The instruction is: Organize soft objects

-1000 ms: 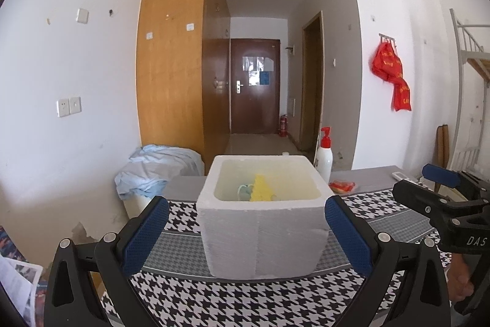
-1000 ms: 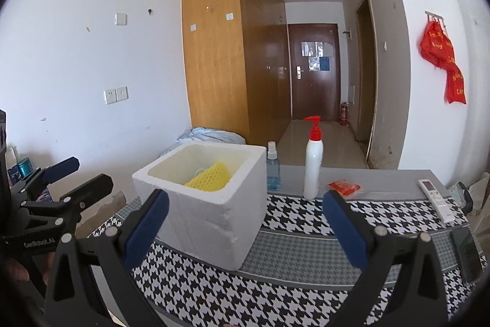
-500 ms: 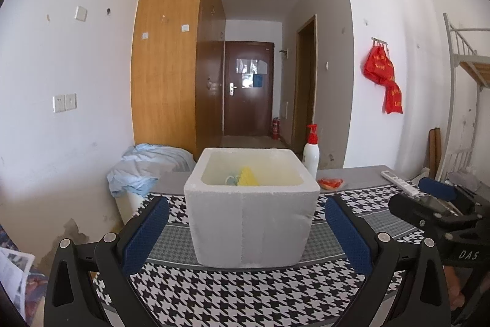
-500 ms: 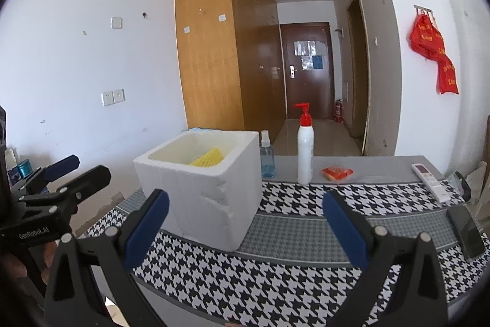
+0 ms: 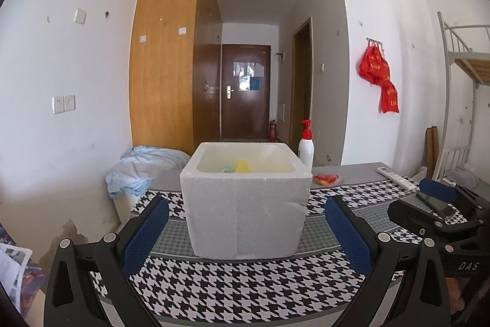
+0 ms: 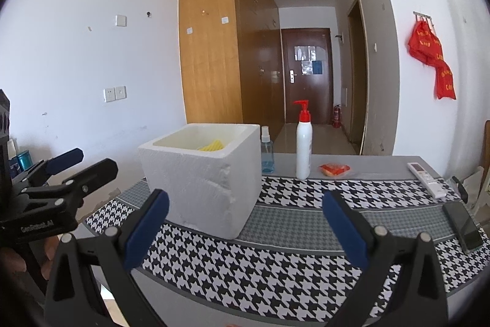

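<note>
A white foam box (image 5: pixel 245 204) (image 6: pixel 202 176) stands on the houndstooth tablecloth (image 5: pixel 245 287) (image 6: pixel 275 265). Inside it a yellow mesh soft object (image 5: pixel 242 166) (image 6: pixel 211 146) shows above the rim, with a pale greenish item beside it. My left gripper (image 5: pixel 245 232) is open and empty, held back from the box at the table's near edge. My right gripper (image 6: pixel 245 232) is also open and empty, to the right of the box. Each gripper appears at the side of the other's view.
A white pump bottle with a red top (image 6: pixel 303 143), a blue spray bottle (image 6: pixel 267 155) and an orange packet (image 6: pixel 333 169) stand behind the box. A remote (image 6: pixel 425 178) and a phone (image 6: pixel 465 227) lie at the right. Blue cloth (image 5: pixel 144 167) drapes a bin left of the table.
Both grippers have drawn back and lowered from the box, which now looks smaller and farther. Less of the box's inside shows. Both stayed open.
</note>
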`<state>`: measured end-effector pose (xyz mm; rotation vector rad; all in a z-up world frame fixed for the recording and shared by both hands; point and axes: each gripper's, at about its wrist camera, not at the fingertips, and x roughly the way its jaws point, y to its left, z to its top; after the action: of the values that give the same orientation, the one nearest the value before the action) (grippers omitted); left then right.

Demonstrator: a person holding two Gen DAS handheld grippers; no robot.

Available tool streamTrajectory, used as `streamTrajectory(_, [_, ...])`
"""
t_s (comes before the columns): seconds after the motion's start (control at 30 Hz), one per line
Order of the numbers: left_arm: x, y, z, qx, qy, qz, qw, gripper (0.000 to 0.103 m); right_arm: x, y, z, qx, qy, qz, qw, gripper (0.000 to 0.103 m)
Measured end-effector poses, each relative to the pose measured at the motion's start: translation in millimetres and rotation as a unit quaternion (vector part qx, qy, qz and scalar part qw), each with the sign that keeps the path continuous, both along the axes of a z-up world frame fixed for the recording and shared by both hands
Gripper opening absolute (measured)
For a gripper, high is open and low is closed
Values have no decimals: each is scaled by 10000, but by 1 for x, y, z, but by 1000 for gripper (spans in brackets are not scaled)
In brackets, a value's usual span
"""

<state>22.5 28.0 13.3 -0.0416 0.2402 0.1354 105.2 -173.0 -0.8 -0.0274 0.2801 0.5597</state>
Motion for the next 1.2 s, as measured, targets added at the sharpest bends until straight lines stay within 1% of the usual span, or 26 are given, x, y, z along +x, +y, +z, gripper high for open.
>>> streamTrajectory(0.1, [-6,-2,-2,18,-111,-23,9999,102,-7,-3,-4,54,-97,38,9999,102])
streamTrajectory(0.2, [-16,-4,-4,90,-334,38,9994,102,-14,-7,-7,130,-221,-36,9997,102])
streamTrajectory(0.33, [-29,-7,-6,86,-437,63,9990,102,-26,-13,-7,219,-287,-122,9993,102])
streamTrajectory(0.43, [-34,-9,-6,73,-488,78,9987,102,-33,-12,-7,177,-399,-231,9988,102])
streamTrajectory(0.73, [-46,-16,-9,136,-434,47,9990,102,-40,-14,-8,178,-354,-208,9990,102])
streamTrajectory(0.97, [-55,-19,-10,82,-399,-30,9992,102,-50,-15,-11,106,-383,-197,9990,102])
streamTrajectory(1.2, [-57,-18,-12,58,-360,23,9993,102,-52,-14,-12,66,-391,-190,9990,102])
